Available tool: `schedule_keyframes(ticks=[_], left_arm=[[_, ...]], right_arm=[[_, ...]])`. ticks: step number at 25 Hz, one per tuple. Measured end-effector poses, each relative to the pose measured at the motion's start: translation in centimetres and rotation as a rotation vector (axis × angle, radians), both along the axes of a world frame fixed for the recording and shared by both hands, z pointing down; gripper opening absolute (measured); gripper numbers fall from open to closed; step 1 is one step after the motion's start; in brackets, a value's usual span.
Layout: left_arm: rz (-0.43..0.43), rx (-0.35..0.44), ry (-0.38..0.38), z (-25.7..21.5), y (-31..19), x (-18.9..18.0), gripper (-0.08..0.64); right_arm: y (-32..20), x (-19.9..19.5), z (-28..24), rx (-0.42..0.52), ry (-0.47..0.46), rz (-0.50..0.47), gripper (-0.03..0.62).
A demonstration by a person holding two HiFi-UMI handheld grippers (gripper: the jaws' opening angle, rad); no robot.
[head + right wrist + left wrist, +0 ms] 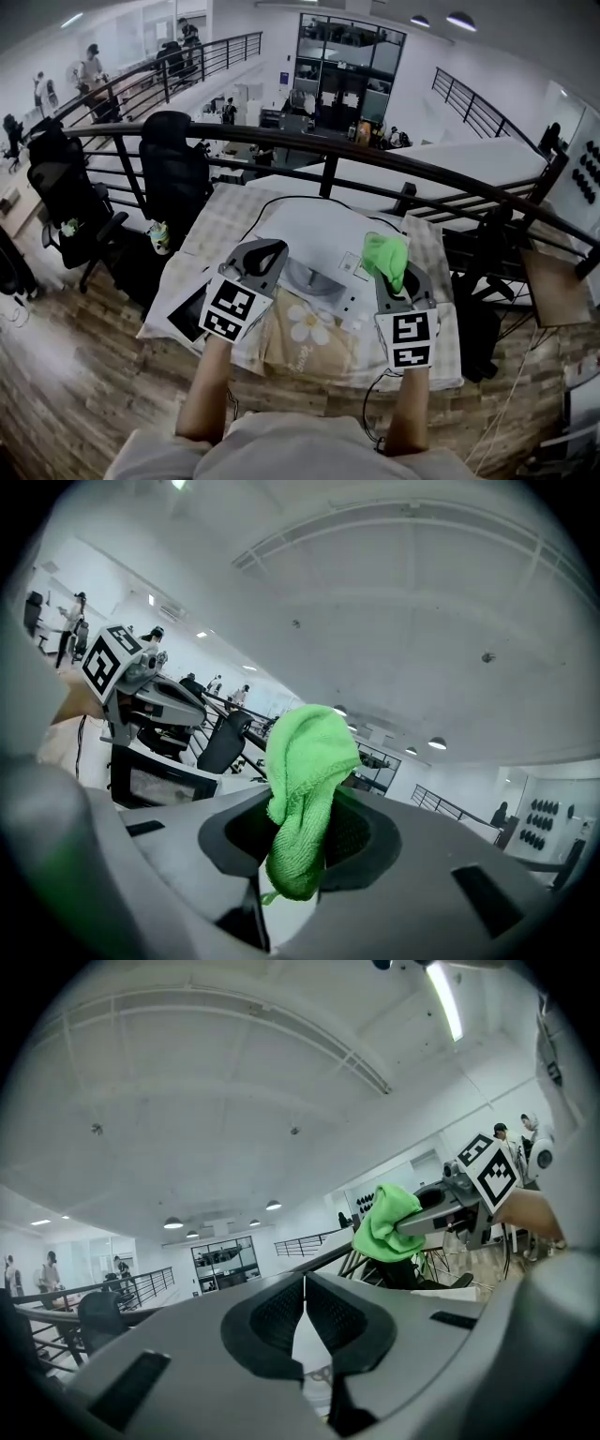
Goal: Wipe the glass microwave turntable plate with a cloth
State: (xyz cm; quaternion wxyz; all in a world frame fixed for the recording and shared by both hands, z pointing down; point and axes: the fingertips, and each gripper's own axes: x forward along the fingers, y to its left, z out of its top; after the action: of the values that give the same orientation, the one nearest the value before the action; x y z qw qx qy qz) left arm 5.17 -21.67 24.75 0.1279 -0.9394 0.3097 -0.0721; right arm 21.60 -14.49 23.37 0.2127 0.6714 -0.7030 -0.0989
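My right gripper (392, 268) is shut on a bright green cloth (386, 255), which bunches over its fingertips and hangs between the pads (302, 799). My left gripper (270, 247) is shut on nothing, its pads meeting at the tips (305, 1299). Both grippers are held above the table and tilted upward, so their own views show mostly ceiling. Between them on the table lies a greyish round shape (314, 278), perhaps the glass plate; I cannot tell for sure. The left gripper view shows the right gripper (424, 1219) with the cloth (386, 1222).
The white-covered table (234, 211) carries a flower-print cloth (309, 330) and a dark-windowed box (150, 778), likely the microwave, at its left. A black railing (375, 155) curves behind it. Black office chairs (173, 173) stand at the left.
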Motion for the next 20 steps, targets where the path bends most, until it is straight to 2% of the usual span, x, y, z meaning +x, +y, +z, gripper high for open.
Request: schedule_keyframes(ticks=[20], left_arm=[[-0.011, -0.013, -0.016, 0.9, 0.1, 0.2, 0.021]], right_arm=[[-0.6, 0.0, 2.4, -0.053, -0.014, -0.016, 0.118]])
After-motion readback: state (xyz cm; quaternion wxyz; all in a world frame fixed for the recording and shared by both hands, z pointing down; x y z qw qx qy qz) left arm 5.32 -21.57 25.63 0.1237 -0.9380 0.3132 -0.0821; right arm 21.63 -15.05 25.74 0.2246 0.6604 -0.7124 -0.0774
